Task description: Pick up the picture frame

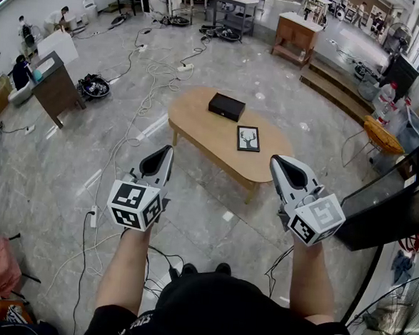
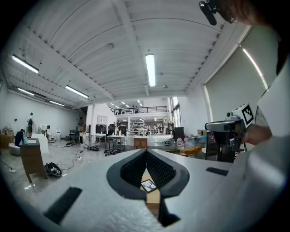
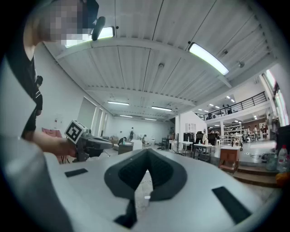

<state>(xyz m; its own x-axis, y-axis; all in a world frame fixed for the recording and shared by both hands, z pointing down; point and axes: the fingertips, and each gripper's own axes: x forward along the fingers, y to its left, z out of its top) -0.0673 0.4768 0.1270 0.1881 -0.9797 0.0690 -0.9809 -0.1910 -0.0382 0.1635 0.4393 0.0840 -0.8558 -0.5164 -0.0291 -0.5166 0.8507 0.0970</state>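
The picture frame (image 1: 248,138), black-edged with a white picture of antlers, lies flat on the oval wooden table (image 1: 205,131) ahead of me. Through the left gripper's jaws a small part of the picture frame (image 2: 148,185) shows on the tabletop. My left gripper (image 1: 167,152) is shut and empty, held level to the left of the table's near end. My right gripper (image 1: 278,161) is shut and empty too, held level just short of the table's near right edge. Both are well short of the frame.
A black box (image 1: 226,106) sits on the table behind the frame. Cables (image 1: 148,73) trail over the floor at the left. A small wooden cabinet (image 1: 54,84) stands far left, a dark cabinet (image 1: 386,204) close on the right, and a fan (image 1: 402,323) at bottom right.
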